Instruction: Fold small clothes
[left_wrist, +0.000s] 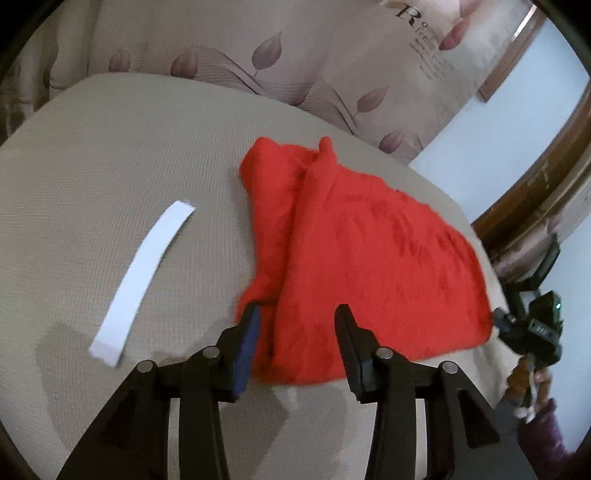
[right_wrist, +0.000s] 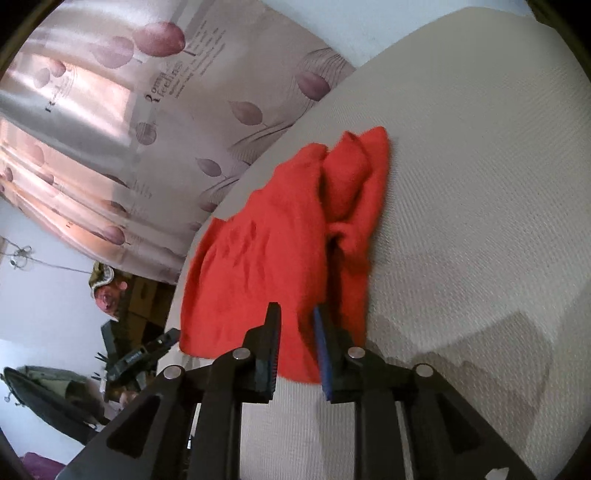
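A red fleecy garment (left_wrist: 354, 258) is shown lying loosely folded on a beige textured surface (left_wrist: 110, 155), spread from near the middle toward one rounded edge, with a bunched portion pointing toward the far edge and a lengthwise crease dividing it into a narrow and a broad part. In the left wrist view, the left tool (left_wrist: 295, 314) is seen hovering at the garment's near hem with its jaws parted; the hem lies between and beneath the fingers, but the pads are not pressed on it and nothing is gripped. A white strip (left_wrist: 142, 284) is seen lying flat on the surface, well apart from the garment, on the side away from the right tool. In the right wrist view, the right tool (right_wrist: 295, 314) is seen over the near hem of the garment (right_wrist: 266, 258) with a narrow gap between its blue-padded fingers (right_wrist: 325, 354); no fabric is pinched between them. A leaf-patterned curtain (right_wrist: 110, 122) is visible beyond the far edge of the surface. The right tool (left_wrist: 532, 328) also appears at the margin of the left wrist view, just beside the garment's corner.
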